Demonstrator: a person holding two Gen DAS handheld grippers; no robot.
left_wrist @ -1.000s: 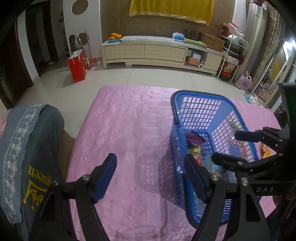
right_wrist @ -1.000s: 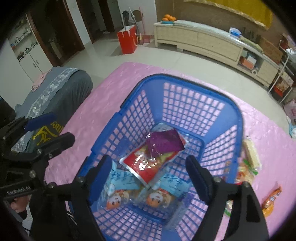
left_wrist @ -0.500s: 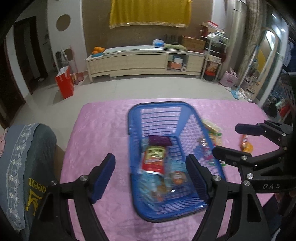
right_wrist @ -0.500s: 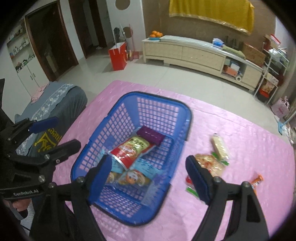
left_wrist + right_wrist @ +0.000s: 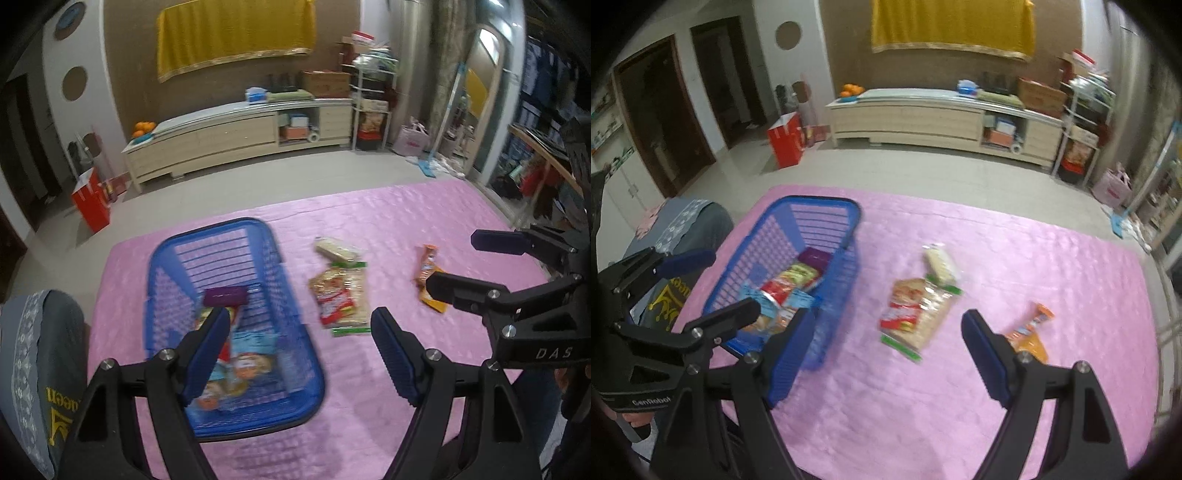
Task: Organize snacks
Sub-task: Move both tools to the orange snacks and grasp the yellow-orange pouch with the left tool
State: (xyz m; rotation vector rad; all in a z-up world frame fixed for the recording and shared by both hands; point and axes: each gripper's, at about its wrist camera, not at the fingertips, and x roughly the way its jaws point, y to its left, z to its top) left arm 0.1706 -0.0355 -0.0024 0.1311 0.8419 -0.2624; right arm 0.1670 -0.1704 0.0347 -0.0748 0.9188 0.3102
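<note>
A blue basket point(image 5: 798, 236) holding several snack packets is sitting on a pink tablecloth point(image 5: 1015, 251). Three more packets are lying right of it: a pale bar point(image 5: 940, 264), a clear cracker bag point(image 5: 918, 314), an orange wrapper point(image 5: 1030, 332). The right gripper point(image 5: 886, 354) is hanging wide apart, empty.

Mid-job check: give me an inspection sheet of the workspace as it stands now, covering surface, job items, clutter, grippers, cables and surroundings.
Surface: pink tablecloth, wrinkled.
Job's things: blue basket holds a purple pack, a red pack and blue packs; outside it lie a cracker pack, a pale wafer pack and an orange wrapper.
Clutter: nothing seen on the cloth.
Grippers: left gripper and right gripper both open, holding nothing.
Cables: nothing seen.
Surroundings: cream sideboard, red bag on the floor, cushion beside the table.
</note>
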